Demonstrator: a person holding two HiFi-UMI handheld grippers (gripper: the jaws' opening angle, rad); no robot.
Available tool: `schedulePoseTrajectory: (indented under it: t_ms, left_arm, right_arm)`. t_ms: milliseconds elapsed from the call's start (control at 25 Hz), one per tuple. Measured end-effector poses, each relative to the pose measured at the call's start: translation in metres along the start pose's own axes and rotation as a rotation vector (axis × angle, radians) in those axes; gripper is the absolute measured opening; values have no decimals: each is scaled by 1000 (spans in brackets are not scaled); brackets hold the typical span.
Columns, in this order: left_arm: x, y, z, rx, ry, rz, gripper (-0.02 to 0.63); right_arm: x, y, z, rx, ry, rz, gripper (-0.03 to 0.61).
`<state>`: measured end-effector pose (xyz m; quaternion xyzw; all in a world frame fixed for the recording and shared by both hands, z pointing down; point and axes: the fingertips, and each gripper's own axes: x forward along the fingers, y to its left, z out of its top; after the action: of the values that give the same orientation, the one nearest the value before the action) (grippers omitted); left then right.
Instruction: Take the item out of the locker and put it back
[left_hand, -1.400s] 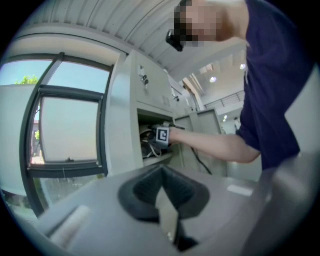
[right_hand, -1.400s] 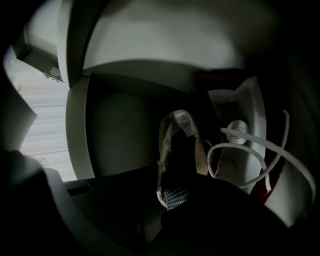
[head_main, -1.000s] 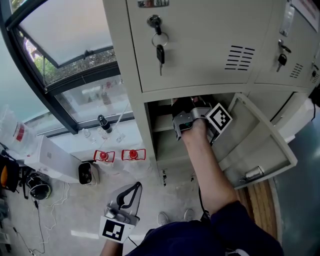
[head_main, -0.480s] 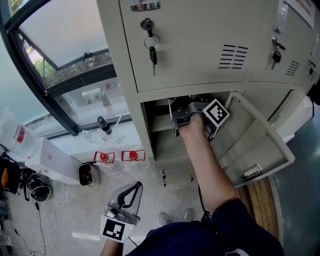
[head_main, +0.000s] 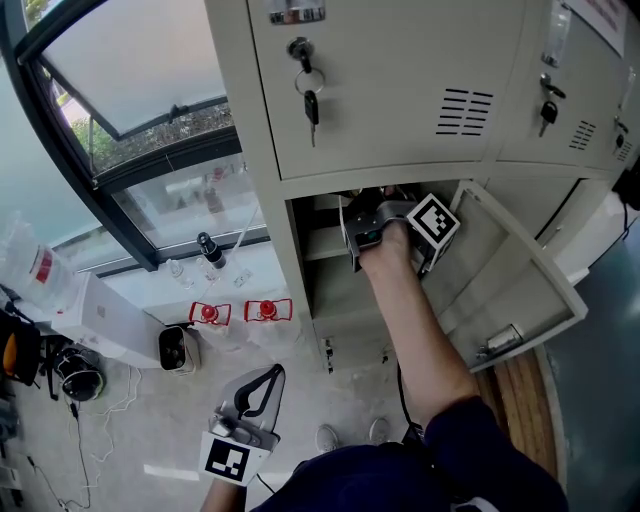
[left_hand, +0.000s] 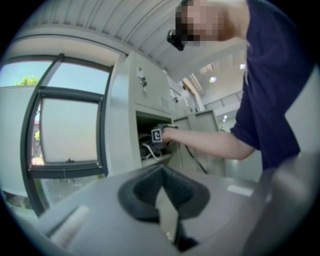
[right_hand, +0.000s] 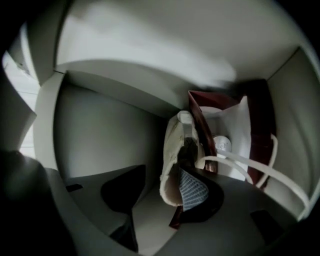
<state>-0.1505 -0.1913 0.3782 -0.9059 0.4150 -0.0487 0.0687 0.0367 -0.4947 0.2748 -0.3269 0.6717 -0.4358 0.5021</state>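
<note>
Beside a black-framed window (head_main: 100, 180), a bank of pale beige metal lockers (head_main: 400, 90) fills the upper part of the head view, and the right gripper (right_hand: 160, 192) reaches deep into the open lower compartment. Its jaws are opening: the left one stands clear, while the cream edge of a dark red and white paper bag with white cord handles (right_hand: 225, 140) sits between them, lying against the right jaw's checked pad. This bag stands inside the locker, close to the compartment's right wall. A round pale mark on its face is too blurred to read. The only other clear print is the black-and-white square marker on the gripper's cube (head_main: 437, 224). The person's bare forearm (head_main: 415, 330) runs out of the compartment to a dark blue sleeve. Just to the right, the compartment's door (head_main: 510, 290) hangs wide open, leaving room on that side. Above, a black-headed key on a ring (head_main: 312, 100) dangles from the closed upper door. The left gripper (left_hand: 161, 175) hangs low over the pale floor, well apart from the locker, its jaws pressed together with nothing in them. On the floor near the window lie two red-and-white items (head_main: 240, 312), a dark bottle (head_main: 208, 248) and a white box (head_main: 105, 320).
</note>
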Motion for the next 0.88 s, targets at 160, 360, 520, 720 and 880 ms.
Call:
schedulePoseTrajectory:
  t_ms: [160, 360, 520, 720, 880]
  left_arm:
    - [-3, -2, 2, 0, -6, -9, 3]
    - [-6, -9, 3, 4, -14, -31, 3]
    - [-9, -13, 5, 7, -25, -43, 3]
    - [-13, -18, 7, 14, -36, -62, 3]
    - [-16, -19, 9, 10, -42, -72, 3]
  right_arm:
    - [-12, 4, -3, -12, 1, -9, 181]
    - [-30, 7, -7, -21, 4, -26, 181]
    - [-45, 15, -12, -33, 14, -19, 181]
    - [-69, 28, -26, -58, 44, -2, 179]
    - [-89, 42, -38, -103, 75, 21, 178]
